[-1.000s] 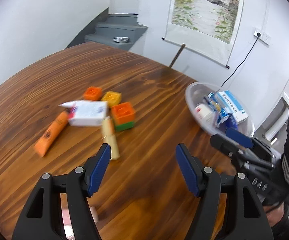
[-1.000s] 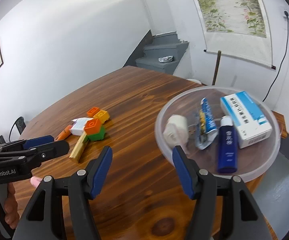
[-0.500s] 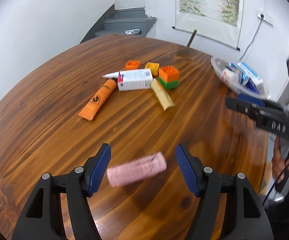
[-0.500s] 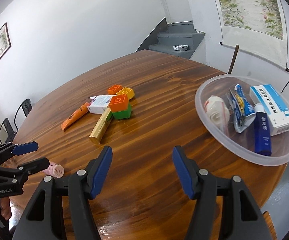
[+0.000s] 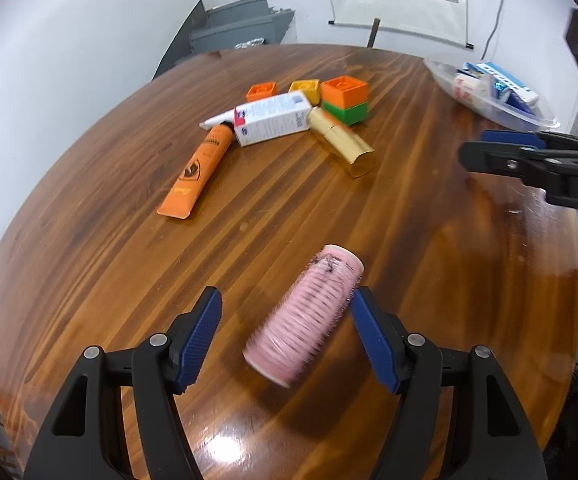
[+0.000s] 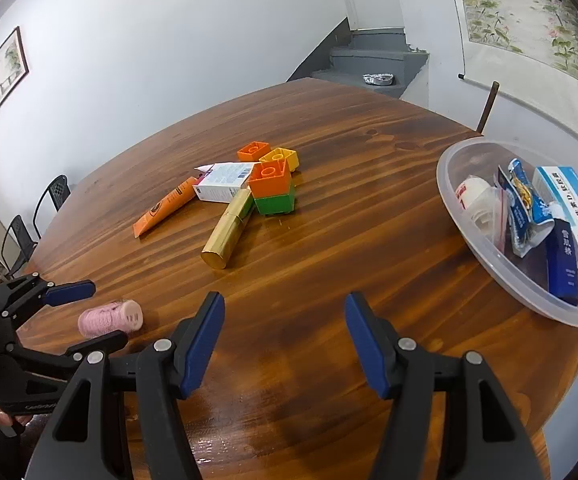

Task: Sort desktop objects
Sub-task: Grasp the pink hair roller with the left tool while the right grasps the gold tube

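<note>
A pink hair roller (image 5: 305, 314) lies on the wooden table between the open jaws of my left gripper (image 5: 287, 334); the jaws stand apart from it. It also shows in the right wrist view (image 6: 111, 317). My right gripper (image 6: 285, 338) is open and empty above the table's near side. Mid-table lie an orange tube (image 5: 199, 170), a white box (image 5: 273, 118), a gold tube (image 5: 341, 142), an orange block on a green block (image 5: 345, 100) and two small blocks (image 5: 263, 91).
A clear plastic bowl (image 6: 473, 216) at the right edge holds a blue-white box (image 6: 573, 204), a dark blue tube (image 6: 563, 262), a sachet and a white roll. Bare table wood (image 6: 349, 240) lies between bowl and pile. Chairs (image 6: 55, 194) stand far left.
My left gripper has swung from the bowl side to the near left of the table and closed in on the pink roller, which now lies between its jaws. My right gripper pulled back.
</note>
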{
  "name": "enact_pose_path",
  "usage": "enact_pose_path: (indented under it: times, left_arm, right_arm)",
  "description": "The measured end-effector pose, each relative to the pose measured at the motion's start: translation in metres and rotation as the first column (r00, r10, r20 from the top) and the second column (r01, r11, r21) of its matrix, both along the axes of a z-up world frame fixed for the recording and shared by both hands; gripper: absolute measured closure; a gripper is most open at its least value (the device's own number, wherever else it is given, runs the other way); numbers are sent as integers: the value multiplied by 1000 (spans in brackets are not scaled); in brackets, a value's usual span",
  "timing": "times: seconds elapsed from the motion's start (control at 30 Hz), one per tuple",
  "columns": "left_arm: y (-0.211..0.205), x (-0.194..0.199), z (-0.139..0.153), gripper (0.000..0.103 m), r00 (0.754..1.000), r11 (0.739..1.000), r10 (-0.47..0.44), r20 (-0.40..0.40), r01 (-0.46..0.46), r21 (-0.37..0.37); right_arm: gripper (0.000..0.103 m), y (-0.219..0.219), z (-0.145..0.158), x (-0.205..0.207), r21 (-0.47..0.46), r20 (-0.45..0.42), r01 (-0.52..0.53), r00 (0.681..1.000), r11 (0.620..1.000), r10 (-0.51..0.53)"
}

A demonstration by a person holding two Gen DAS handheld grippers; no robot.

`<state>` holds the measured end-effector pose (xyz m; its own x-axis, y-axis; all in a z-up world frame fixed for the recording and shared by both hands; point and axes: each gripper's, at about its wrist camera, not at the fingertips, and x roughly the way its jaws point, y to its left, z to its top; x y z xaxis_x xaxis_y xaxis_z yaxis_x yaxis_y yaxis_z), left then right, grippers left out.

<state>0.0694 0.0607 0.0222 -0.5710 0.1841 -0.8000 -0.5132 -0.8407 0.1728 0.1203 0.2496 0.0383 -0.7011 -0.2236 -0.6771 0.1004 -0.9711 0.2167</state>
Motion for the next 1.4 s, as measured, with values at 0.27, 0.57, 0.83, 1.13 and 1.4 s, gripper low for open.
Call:
enact_pose_path:
  times: [0.27, 0.57, 0.83, 1.13, 1.4]
  left_arm:
    - [-9, -13, 0, 42, 996, 990, 79, 52, -84, 111]
    - [-16, -11, 1, 73, 973, 952, 200, 111, -220, 211]
    - [-21, -11, 2, 73, 966, 940, 231, 113, -252, 231]
    - [-30, -11, 2, 73, 960, 931, 244, 134, -271, 244]
    - [-28, -8, 2, 73, 962, 932, 243, 128, -268, 244]
  right_arm:
    - [36, 3, -7, -9, -14, 26, 1, 1000, 1000, -1]
    - [36, -16, -8, -32, -37, 40, -64, 997, 997, 65]
    - [36, -50, -5, -63, -24, 44, -135, 990, 991, 136]
    - [58, -75, -11, -102, 64, 86, -142, 987, 988, 137]
    - [78, -75, -16, -111, 107, 95, -139, 987, 984, 129]
